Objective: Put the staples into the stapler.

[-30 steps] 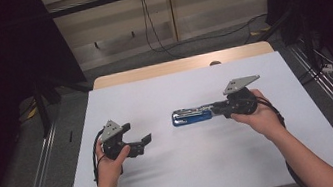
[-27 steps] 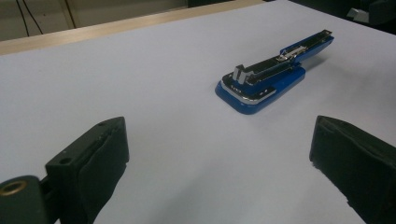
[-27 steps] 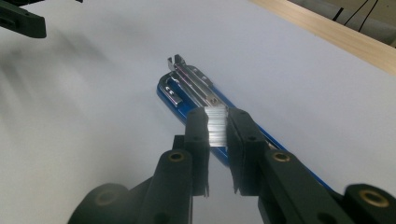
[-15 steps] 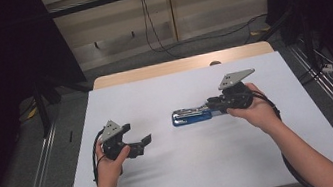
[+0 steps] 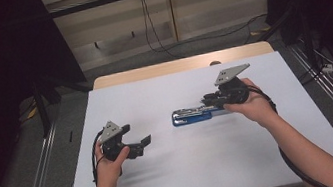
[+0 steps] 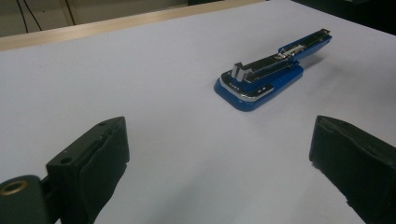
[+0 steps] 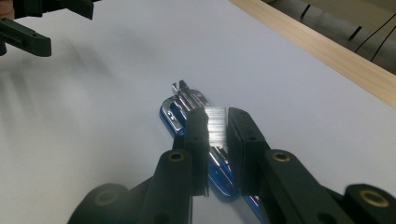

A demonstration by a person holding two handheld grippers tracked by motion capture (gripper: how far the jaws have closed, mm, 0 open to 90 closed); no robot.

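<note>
A blue stapler (image 5: 189, 116) lies opened out on the white table (image 5: 177, 173), its metal staple channel facing up (image 6: 261, 84). My right gripper (image 5: 207, 101) hovers over the stapler's right end, shut on a short silver strip of staples (image 7: 215, 125) pinched between the jaw tips (image 7: 215, 115). The stapler's blue base and rail (image 7: 175, 112) lie just beneath and ahead of that strip. My left gripper (image 5: 145, 145) rests low at the table's left, open with nothing between its fingers (image 6: 219, 130), pointing toward the stapler. It is also in the right gripper view as dark jaws at top left (image 7: 28, 32).
A wooden table edge (image 5: 175, 65) runs along the far side of the white surface. Cables (image 5: 155, 34) trail over the grey floor behind. Metal rails (image 5: 329, 93) flank the table, with dark curtains on both sides.
My right gripper has shifted slightly left and lifted a little over the stapler, still shut on the staple strip. The left gripper has stayed put.
</note>
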